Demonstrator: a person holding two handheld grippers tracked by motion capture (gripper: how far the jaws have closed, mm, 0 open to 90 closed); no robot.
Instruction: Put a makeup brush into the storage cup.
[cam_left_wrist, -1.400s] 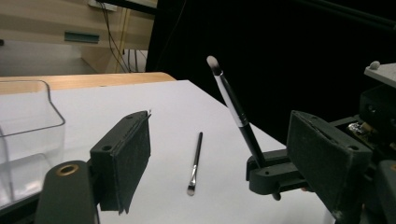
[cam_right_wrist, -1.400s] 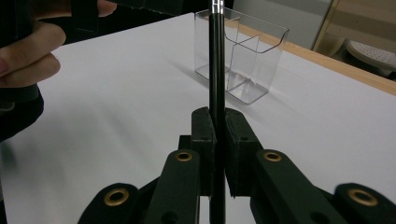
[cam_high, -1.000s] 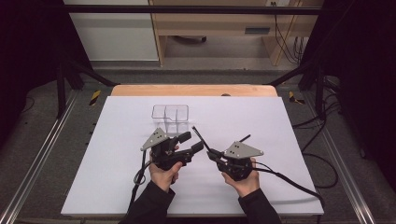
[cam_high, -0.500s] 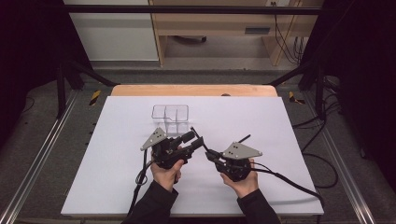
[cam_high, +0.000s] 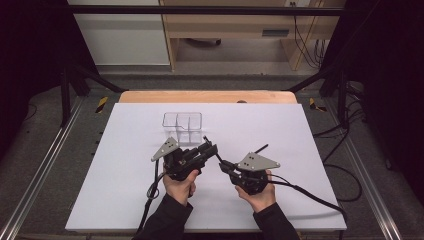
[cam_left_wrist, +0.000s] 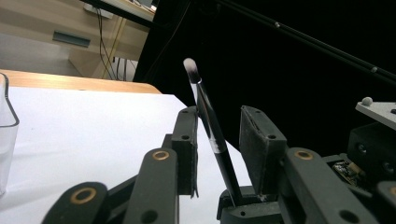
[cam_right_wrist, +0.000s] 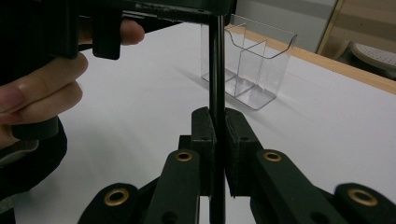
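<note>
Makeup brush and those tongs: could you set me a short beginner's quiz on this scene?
1. True or false: the right tongs are clamped on the makeup brush.
2. The left tongs stand: A) shut tight on the brush; B) apart, with the brush between them.
3. What lies inside the clear organizer?

Key:
1. True.
2. B; they have just been closing, but a gap remains beside the brush.
3. Nothing visible.
</note>
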